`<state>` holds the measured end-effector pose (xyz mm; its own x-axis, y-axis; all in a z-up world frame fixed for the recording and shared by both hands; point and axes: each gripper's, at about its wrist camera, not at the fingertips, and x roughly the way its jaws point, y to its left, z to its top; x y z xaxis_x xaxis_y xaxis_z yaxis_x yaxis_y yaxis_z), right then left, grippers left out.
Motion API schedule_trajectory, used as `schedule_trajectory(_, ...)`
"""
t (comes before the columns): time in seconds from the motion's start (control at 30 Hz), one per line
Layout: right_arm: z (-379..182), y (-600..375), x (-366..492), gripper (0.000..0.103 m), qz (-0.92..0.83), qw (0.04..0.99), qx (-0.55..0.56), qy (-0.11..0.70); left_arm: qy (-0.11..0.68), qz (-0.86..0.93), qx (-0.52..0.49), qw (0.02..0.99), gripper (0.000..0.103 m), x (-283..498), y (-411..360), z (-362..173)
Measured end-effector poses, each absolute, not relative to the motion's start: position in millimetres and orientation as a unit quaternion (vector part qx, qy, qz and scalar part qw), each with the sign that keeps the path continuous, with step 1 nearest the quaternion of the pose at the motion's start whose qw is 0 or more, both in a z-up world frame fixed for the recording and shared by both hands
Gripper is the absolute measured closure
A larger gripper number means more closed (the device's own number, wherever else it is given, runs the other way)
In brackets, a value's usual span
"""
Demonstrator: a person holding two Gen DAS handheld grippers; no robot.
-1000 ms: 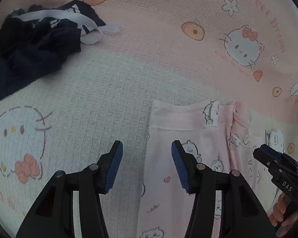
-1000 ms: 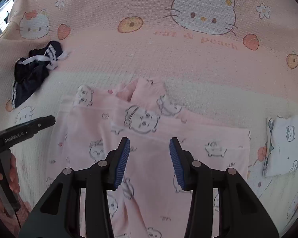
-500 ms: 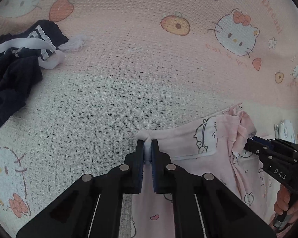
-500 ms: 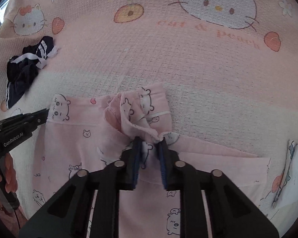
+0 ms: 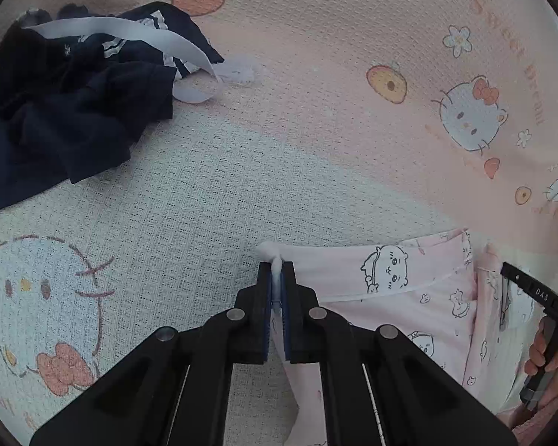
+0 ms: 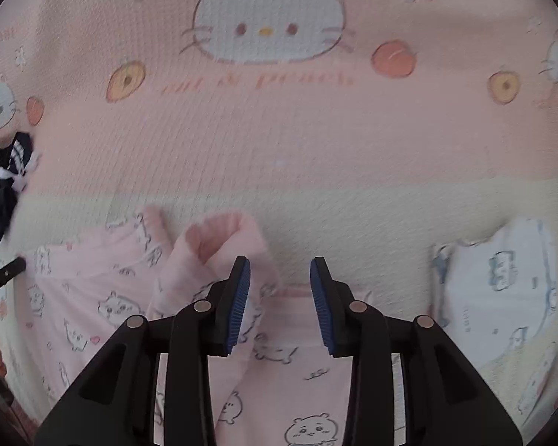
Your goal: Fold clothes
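Two black grippers, left gripper (image 5: 276, 290) and right gripper (image 6: 280, 304), one pink printed garment (image 5: 398, 282), one dark navy garment (image 5: 74, 111), one white folded garment (image 6: 502, 278), one cartoon-print bedspread (image 5: 316, 148)

Both wrist cameras look steeply down, close over the bedspread (image 5: 316, 171), sharing the pink garment (image 5: 409, 290) toward 5 o'clock and 7 o'clock.

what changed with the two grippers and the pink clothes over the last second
The left gripper closed on a corner of the pink garment and holds it. The right gripper pinched its fabric, and its jaws are now opening, clear of it. The dark clothes stayed put.
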<state>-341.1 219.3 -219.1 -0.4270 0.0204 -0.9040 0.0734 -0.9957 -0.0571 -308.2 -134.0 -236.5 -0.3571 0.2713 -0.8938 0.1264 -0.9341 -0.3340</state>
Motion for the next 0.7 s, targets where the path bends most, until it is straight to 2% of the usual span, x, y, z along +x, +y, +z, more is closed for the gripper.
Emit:
schedule_trajectory(0.03, -208, 216, -341, 0.06, -0.857, 0.017, 0.513, 0.041, -0.177, 0.804, -0.565, 0.049, 0.096, -308, -134, -237)
schedule_trajectory(0.07, -200, 210, -343, 0.051, -0.863, 0.037, 0.502, 0.035, -0.169, 0.806, -0.565, 0.049, 0.096, -309, -133, -238)
schedule_trajectory(0.1, -198, 199, -346, 0.049, -0.86, 0.066, 0.505, 0.037, -0.163, 0.808, -0.565, 0.048, 0.095, -312, -130, -239)
schedule_trajectory(0.23, -215, 140, -348, 0.049, -0.82, 0.157, 0.54, 0.107, -0.194, 0.813, -0.546, 0.06, 0.093, -303, -144, -238)
schedule_trajectory(0.3, -240, 116, -347, 0.049, -0.799, 0.154, 0.561, 0.153, -0.2, 0.808, -0.551, 0.064, 0.091, -303, -146, -243)
schedule_trajectory(0.4, -273, 108, -353, 0.049, -0.784, 0.118, 0.582, 0.183, -0.204, 0.806, -0.55, 0.077, 0.087, -307, -140, -250)
schedule_trajectory(0.43, -276, 109, -355, 0.047, -0.786, 0.112, 0.581, 0.18, -0.212, 0.805, -0.547, 0.087, 0.079, -306, -140, -250)
schedule_trajectory(0.47, -277, 111, -356, 0.039, -0.791, 0.107, 0.577, 0.172, -0.221, 0.804, -0.543, 0.097, 0.067, -305, -142, -250)
schedule_trajectory(0.53, -278, 113, -356, 0.038, -0.795, 0.109, 0.575, 0.158, -0.229, 0.806, -0.535, 0.105, 0.06, -305, -138, -249)
schedule_trajectory(0.57, -278, 115, -356, 0.044, -0.795, 0.119, 0.577, 0.148, -0.218, 0.809, -0.535, 0.105, 0.06, -307, -133, -249)
schedule_trajectory(0.6, -278, 116, -356, 0.063, -0.792, 0.136, 0.58, 0.132, -0.203, 0.813, -0.536, 0.104, 0.06, -308, -127, -248)
schedule_trajectory(0.63, -277, 116, -355, 0.072, -0.789, 0.151, 0.583, 0.122, -0.189, 0.815, -0.537, 0.103, 0.061, -310, -121, -248)
schedule_trajectory(0.67, -275, 113, -354, 0.091, -0.786, 0.164, 0.585, 0.115, -0.175, 0.818, -0.538, 0.102, 0.084, -312, -115, -247)
schedule_trajectory(0.7, -272, 110, -353, 0.095, -0.783, 0.174, 0.586, 0.112, -0.172, 0.817, -0.542, 0.097, 0.101, -313, -114, -246)
